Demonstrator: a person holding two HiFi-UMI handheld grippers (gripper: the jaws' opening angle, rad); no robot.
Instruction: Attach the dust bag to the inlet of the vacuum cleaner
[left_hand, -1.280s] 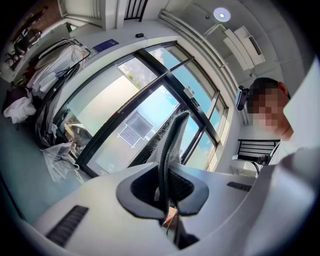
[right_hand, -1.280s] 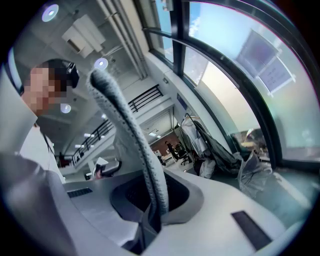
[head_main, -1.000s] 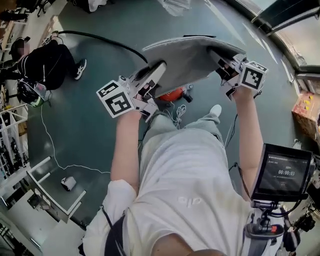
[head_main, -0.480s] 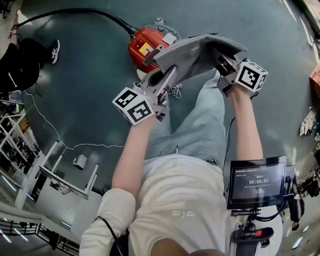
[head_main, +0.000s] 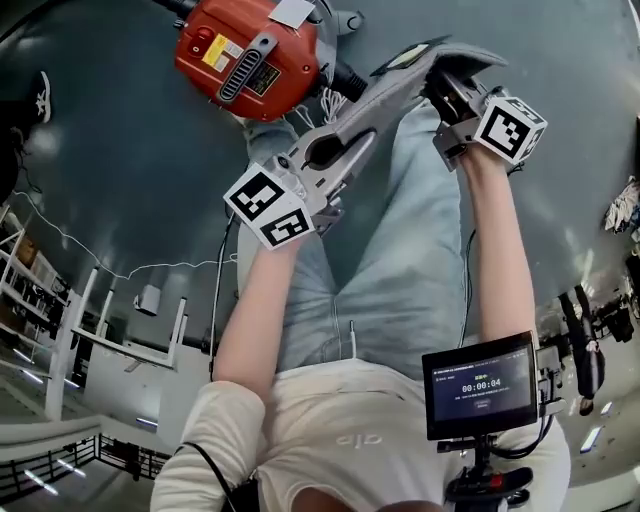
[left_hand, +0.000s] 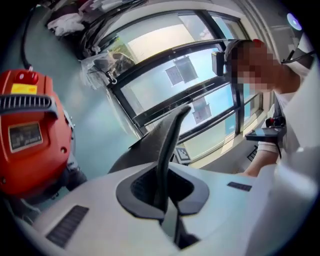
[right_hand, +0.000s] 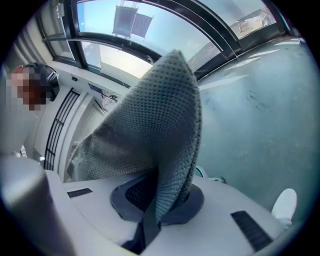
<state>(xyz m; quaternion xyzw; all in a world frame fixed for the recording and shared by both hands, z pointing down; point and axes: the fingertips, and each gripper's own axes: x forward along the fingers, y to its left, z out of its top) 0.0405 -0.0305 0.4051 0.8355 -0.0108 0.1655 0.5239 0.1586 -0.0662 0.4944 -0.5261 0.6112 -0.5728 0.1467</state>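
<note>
A grey mesh dust bag (head_main: 400, 85) hangs stretched between both grippers above the person's legs. My left gripper (head_main: 322, 165) is shut on the bag's near-left edge, which shows as a thin dark fold (left_hand: 167, 150) between its jaws. My right gripper (head_main: 447, 95) is shut on the right edge, where the mesh (right_hand: 160, 130) rises out of its jaws. The red vacuum cleaner (head_main: 250, 55) lies on the floor just left of and beyond the bag, and it fills the left side of the left gripper view (left_hand: 27, 135). Its inlet is not visible.
A black hose (head_main: 172, 6) leaves the vacuum at the top left. A thin white cable (head_main: 130, 270) runs over the green floor towards a white frame (head_main: 120, 345). A screen (head_main: 482, 385) hangs at the person's right hip. Large windows stand behind.
Both grippers have come down with the bag still gripped. The view has dropped with them, so the red vacuum, earlier mostly hidden behind the bag, now lies close at the top left.
</note>
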